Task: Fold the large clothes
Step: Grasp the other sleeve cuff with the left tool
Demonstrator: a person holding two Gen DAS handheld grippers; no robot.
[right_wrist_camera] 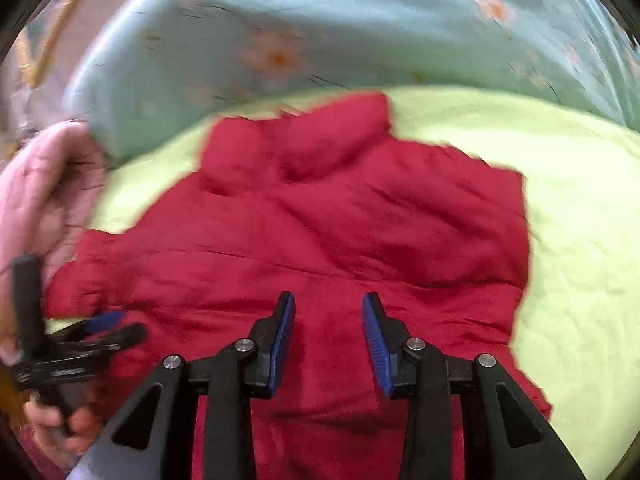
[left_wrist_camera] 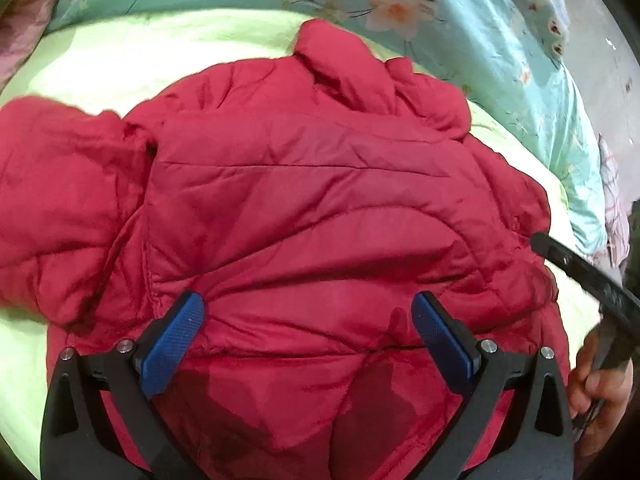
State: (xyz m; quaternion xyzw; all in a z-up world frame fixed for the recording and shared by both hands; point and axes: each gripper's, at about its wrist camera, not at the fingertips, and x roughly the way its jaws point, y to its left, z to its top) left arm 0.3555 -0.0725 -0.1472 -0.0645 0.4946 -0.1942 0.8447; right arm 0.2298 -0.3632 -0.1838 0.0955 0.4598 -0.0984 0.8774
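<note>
Green sheet (left_wrist_camera: pixel 100 60); jacket (left_wrist_camera: pixel 304 208) seemingly below jaws.

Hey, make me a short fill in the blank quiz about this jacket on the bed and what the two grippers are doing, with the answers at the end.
1. The puffy jacket is coloured ____.
2. It lies on a pale ____ sheet.
3. The left gripper has jaws spread ____ than those of the right gripper.
4. Beyond the sheet lies a teal quilt printed with ____.

Answers: red; green; wider; flowers
</note>
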